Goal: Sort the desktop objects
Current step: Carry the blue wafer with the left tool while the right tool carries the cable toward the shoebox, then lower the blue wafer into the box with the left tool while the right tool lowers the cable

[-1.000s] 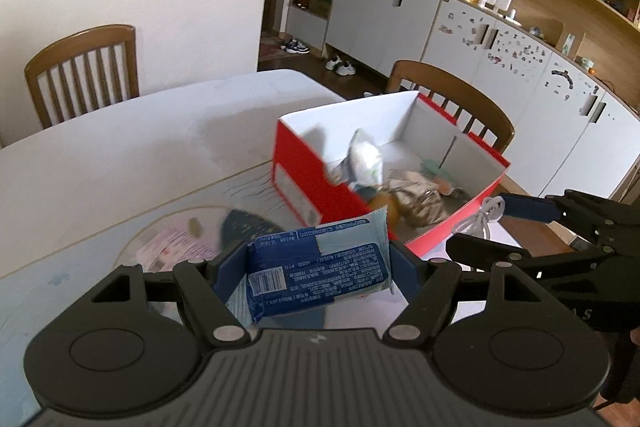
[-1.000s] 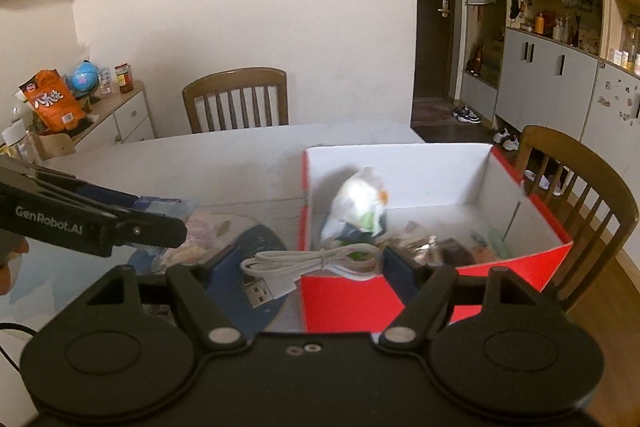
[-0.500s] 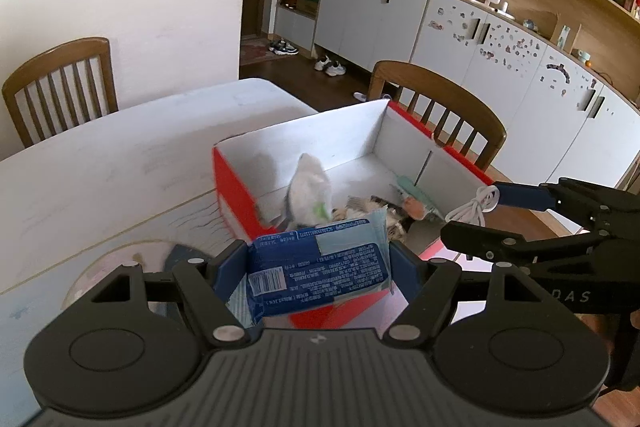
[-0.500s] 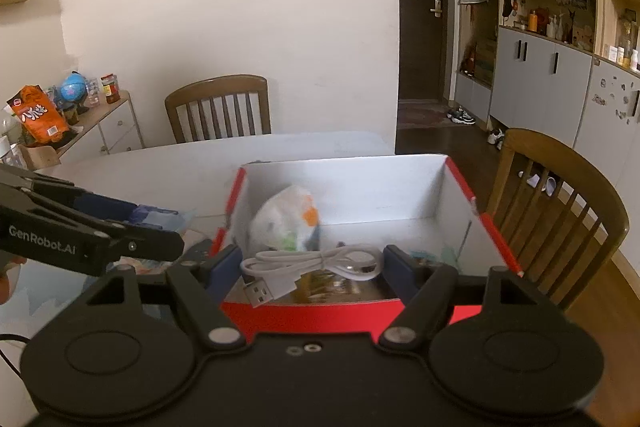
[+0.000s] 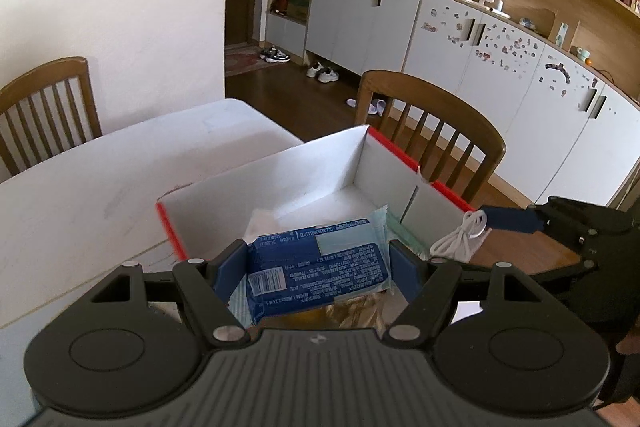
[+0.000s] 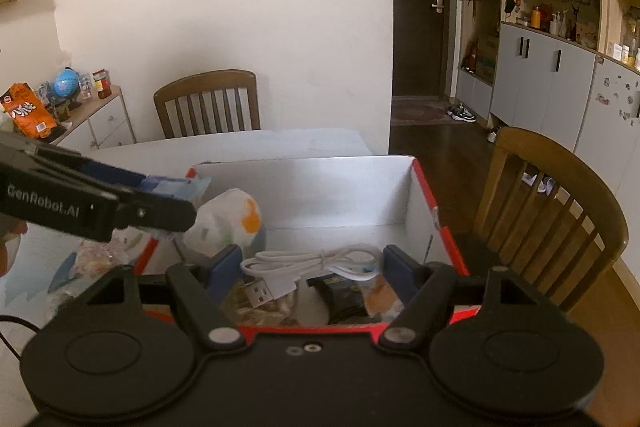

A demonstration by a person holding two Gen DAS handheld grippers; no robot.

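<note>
Your left claw (image 5: 318, 263) squeezes the blue packet (image 5: 316, 267), your right claw (image 6: 312, 269) squeezes the white cable (image 6: 316, 263), both over the red box (image 6: 424, 179), ready to drop them in.

The left gripper (image 5: 318, 263) clamps a blue wet-wipe pack (image 5: 320, 269) above the red cardboard box (image 5: 280, 183). At right, the right gripper (image 5: 480, 243) holds a coiled white USB cable (image 5: 460, 237)
</note>
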